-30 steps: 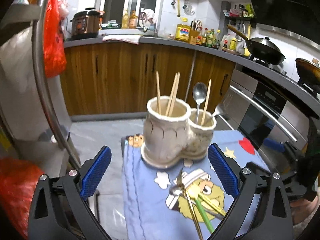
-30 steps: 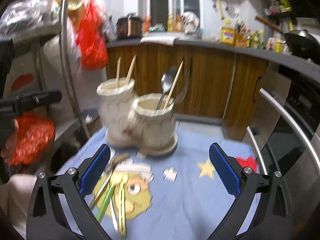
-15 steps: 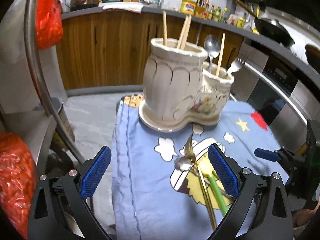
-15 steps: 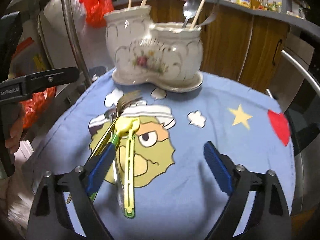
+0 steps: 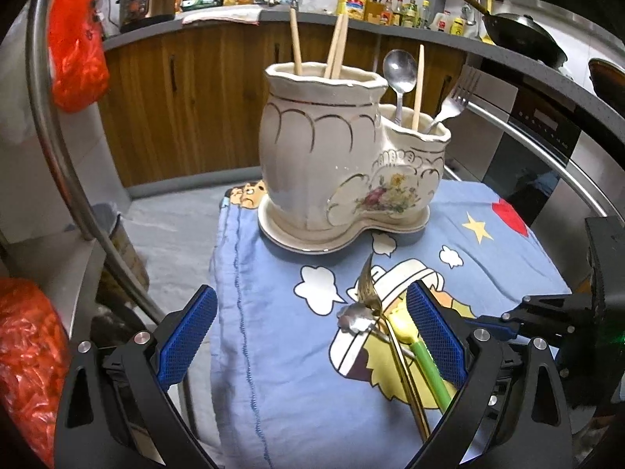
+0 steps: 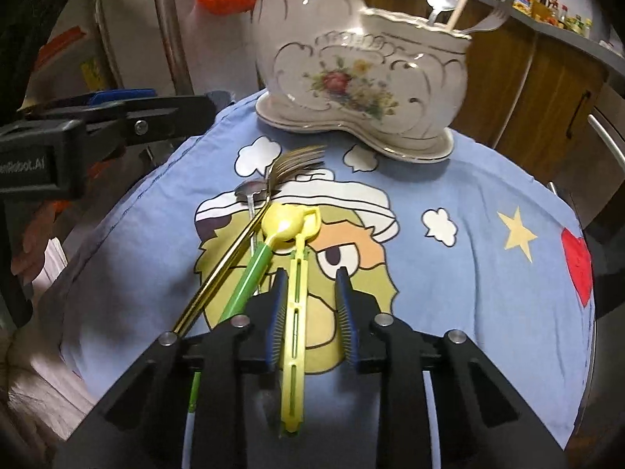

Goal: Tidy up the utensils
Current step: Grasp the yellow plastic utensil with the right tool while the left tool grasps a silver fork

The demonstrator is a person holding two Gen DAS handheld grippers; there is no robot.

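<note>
A white ceramic two-pot utensil holder (image 5: 343, 172) (image 6: 363, 66) stands on a blue cartoon cloth (image 5: 281, 351) (image 6: 449, 281). It holds chopsticks (image 5: 336, 45), a spoon (image 5: 399, 70) and a fork (image 5: 455, 95). Loose on the cloth lie a gold fork (image 6: 250, 226) (image 5: 371, 289), a small silver spoon (image 6: 250, 189), a yellow spoon with a green handle (image 6: 269, 242) and a yellow slotted utensil (image 6: 295, 305). My right gripper (image 6: 310, 314) is low over the cloth, jaws partly closed, straddling the yellow slotted utensil's handle with a gap on its right side. My left gripper (image 5: 310, 336) is wide open and empty, near the table's left edge.
The cloth covers a small table whose left edge (image 5: 222, 312) drops to the floor. A steel rack post (image 5: 58, 125) and red bags (image 5: 74, 39) stand at the left. Kitchen cabinets (image 5: 187, 90) and an oven (image 5: 539, 140) lie behind.
My right gripper has dropped to the cloth and narrowed its jaws around the yellow slotted utensil. My left gripper has moved lower and closer to the holder, still wide open.
</note>
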